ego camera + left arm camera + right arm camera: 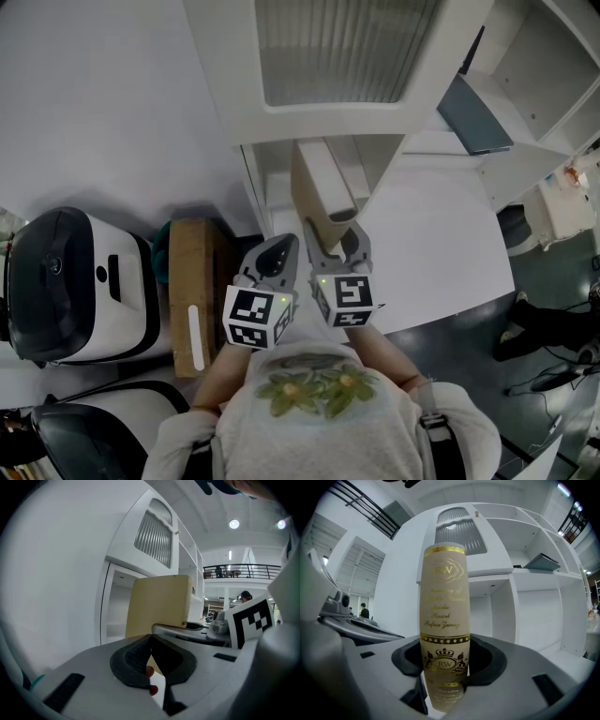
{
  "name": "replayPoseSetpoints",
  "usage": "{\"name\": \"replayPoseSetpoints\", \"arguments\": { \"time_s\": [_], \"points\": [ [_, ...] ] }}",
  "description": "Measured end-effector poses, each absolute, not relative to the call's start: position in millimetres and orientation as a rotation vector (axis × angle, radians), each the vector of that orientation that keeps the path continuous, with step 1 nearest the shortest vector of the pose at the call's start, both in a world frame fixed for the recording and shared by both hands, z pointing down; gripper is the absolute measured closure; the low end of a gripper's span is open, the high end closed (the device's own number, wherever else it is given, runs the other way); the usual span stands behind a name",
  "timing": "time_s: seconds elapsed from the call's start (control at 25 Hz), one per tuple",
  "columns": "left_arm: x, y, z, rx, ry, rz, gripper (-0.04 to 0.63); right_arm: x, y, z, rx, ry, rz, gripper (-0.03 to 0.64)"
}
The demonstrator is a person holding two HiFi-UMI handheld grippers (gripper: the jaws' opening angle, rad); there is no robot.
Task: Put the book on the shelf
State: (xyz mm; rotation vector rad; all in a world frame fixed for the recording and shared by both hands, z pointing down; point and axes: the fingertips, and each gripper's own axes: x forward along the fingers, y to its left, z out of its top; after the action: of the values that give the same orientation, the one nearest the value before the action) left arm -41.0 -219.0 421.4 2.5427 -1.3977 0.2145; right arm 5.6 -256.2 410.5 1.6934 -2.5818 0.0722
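A beige book [322, 192] with gold lettering on its spine [444, 616] stands upright in my right gripper [338, 240], which is shut on its lower spine [445, 663]. The book is in front of the white shelf unit [375, 103], level with an open lower compartment [490, 606]. My left gripper [280, 248] hangs just left of the right one. Its jaws meet [150, 641] with nothing between them. From the left gripper view the book's cover [159, 604] shows just beyond the right gripper's body.
A grey-blue book [475, 117] lies flat on a shelf board to the right [541, 563]. A brown wooden box [195, 291] and a black-and-white device [75, 286] lie on the floor at left. The person's torso is right behind both grippers.
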Motion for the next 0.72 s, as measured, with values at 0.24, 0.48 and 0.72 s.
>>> {"name": "replayPoseSetpoints", "arguments": {
  "time_s": [0.24, 0.48, 0.72],
  "points": [
    [-43, -221, 422, 2.537, -1.403, 0.221, 0.568, 4, -261, 410, 1.7, -2.568, 0.074, 0.388],
    [-43, -222, 423, 2.538, -1.406, 0.223, 0.568, 1, -268, 409, 1.719, -2.547, 0.084, 0.388],
    [-42, -222, 425, 2.537, -1.402, 0.229, 0.568, -1, -273, 409, 1.722, -2.541, 0.08, 0.388]
  ]
}}
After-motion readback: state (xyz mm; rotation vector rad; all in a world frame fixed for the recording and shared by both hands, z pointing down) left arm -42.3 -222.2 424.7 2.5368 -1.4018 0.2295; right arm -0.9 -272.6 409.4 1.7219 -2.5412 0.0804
